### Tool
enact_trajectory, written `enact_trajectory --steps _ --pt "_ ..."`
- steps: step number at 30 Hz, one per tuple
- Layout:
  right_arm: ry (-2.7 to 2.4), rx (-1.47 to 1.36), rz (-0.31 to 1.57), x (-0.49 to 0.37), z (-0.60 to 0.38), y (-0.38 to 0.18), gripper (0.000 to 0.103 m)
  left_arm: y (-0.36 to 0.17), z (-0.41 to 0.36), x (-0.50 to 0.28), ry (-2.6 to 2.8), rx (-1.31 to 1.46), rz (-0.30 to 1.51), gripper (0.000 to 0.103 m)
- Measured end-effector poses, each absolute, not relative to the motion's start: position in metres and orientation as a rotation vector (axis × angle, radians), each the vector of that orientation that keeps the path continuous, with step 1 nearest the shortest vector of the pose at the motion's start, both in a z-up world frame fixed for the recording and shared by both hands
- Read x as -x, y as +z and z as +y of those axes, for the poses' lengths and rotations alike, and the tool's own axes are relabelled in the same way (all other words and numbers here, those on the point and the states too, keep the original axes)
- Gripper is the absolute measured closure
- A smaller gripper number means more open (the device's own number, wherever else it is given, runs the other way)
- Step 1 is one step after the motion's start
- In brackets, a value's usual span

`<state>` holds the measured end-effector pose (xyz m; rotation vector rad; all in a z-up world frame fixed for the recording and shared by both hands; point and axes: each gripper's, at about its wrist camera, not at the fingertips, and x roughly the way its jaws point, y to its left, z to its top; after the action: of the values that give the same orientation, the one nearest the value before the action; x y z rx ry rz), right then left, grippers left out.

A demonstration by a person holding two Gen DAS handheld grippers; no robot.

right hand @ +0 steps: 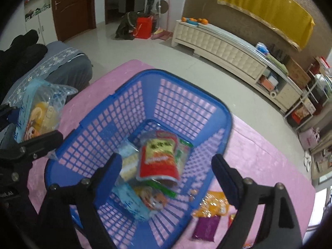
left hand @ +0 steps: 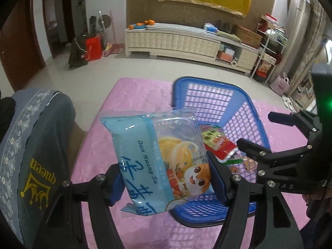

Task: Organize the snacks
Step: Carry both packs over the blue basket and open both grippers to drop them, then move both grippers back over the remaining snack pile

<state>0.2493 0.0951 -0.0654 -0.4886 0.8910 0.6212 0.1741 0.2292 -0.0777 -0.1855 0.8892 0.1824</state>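
My left gripper [left hand: 166, 181] is shut on a light blue snack packet [left hand: 159, 153] with a cartoon cat, held just above the near left corner of the blue plastic basket [left hand: 209, 87]. The same packet shows at the left of the right wrist view [right hand: 39, 112]. My right gripper [right hand: 167, 168] is open and empty above the basket [right hand: 176, 81]; it also shows at the right of the left wrist view [left hand: 253, 132]. Inside the basket lie a red and yellow snack bag [right hand: 159, 159] and another light blue cat packet [right hand: 143, 201].
The basket stands on a pink tablecloth [right hand: 265, 159]. An orange snack bag [right hand: 215, 205] and a purple packet [right hand: 205, 227] lie on the cloth right of the basket. A grey cloth-covered chair [left hand: 37, 141] stands at the left. A white cabinet [left hand: 176, 41] is across the floor.
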Motion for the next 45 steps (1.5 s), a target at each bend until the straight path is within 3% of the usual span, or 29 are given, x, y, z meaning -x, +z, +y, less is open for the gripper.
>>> enact_trajectory --steps 18,45 --pt "0.462 0.342 0.92 -0.249 0.001 -0.068 0.012 -0.118 0.15 -0.213 0.006 0.188 1.012 0.036" --pt "0.487 0.238 0.874 -0.199 -0.031 -0.036 0.012 -0.066 0.131 -0.162 0.045 0.131 0.873 0.033"
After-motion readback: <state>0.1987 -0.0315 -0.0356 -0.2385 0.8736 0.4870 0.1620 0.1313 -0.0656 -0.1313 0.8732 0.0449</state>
